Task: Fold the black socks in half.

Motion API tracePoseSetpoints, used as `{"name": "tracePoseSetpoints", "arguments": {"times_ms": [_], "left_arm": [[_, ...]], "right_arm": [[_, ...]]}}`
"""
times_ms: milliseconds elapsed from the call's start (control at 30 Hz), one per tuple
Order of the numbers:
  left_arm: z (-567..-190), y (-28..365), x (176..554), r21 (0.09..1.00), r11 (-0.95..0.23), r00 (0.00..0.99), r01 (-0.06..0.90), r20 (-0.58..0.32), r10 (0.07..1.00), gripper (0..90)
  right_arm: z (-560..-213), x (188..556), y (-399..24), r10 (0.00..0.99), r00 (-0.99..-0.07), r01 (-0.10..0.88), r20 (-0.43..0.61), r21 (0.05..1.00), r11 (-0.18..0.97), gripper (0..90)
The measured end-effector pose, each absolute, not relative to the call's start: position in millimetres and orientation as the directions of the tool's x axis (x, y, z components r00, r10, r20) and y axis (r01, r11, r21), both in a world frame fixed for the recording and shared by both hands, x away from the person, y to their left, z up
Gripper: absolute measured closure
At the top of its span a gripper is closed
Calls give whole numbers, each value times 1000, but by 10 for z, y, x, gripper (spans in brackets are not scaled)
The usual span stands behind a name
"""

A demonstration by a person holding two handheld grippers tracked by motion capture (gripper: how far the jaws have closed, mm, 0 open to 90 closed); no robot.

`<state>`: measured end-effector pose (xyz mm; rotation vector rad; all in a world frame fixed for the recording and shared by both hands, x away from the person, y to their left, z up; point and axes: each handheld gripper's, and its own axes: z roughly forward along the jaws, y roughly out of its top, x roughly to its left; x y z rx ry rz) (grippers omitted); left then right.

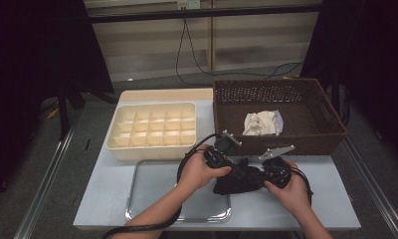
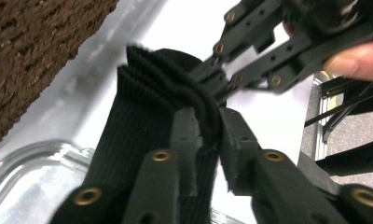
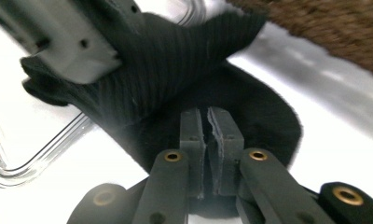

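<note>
A black ribbed sock [image 1: 237, 183] lies bunched on the white table [image 1: 311, 199] by the right rim of the metal tray [image 1: 152, 199], between my two hands. My left gripper [image 1: 235, 168] comes at it from the left. In the left gripper view its jaws [image 2: 209, 116] pinch a fold of the sock [image 2: 142, 107] near the cuff. My right gripper [image 1: 260, 175] comes from the right. Its jaws [image 3: 207, 112] are almost together at the edge of the sock [image 3: 175, 60], and the left gripper view shows the right gripper [image 2: 215, 79] nipping that fabric.
A brown wicker basket [image 1: 326, 107] stands behind my hands with a crumpled white cloth [image 1: 261, 123] in it. A cream divided box [image 1: 152, 127] sits at the back left. The tray's bare metal lies left of the sock, and the table's front edge is near my wrists.
</note>
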<state>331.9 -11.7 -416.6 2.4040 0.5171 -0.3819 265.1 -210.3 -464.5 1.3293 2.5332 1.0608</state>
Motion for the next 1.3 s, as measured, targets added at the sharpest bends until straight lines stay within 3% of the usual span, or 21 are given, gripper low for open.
{"name": "tracePoseSetpoints", "arguments": {"times_ms": [33,67,500,1067,1300], "left_arm": [[-4166,-117,3319,530,-717,880,453,-392,267,672],[-4154,-87,3318,530,-718,880,451,-399,258,654],[-4132,222,3321,557,-684,877,471,-381,293,533],[-4431,515,3329,513,-668,838,539,-405,365,517],[-4533,475,3304,504,-665,830,550,-419,369,520]], "right_arm": [[-4615,2648,-2125,760,-614,688,213,616,383,843],[-4606,2647,-2131,763,-611,688,211,619,379,838],[-4445,2651,-2222,783,-598,667,172,648,367,816],[-4341,2682,-1878,724,-680,587,112,675,447,805],[-4600,2661,-1902,714,-687,624,134,612,486,881]]}}
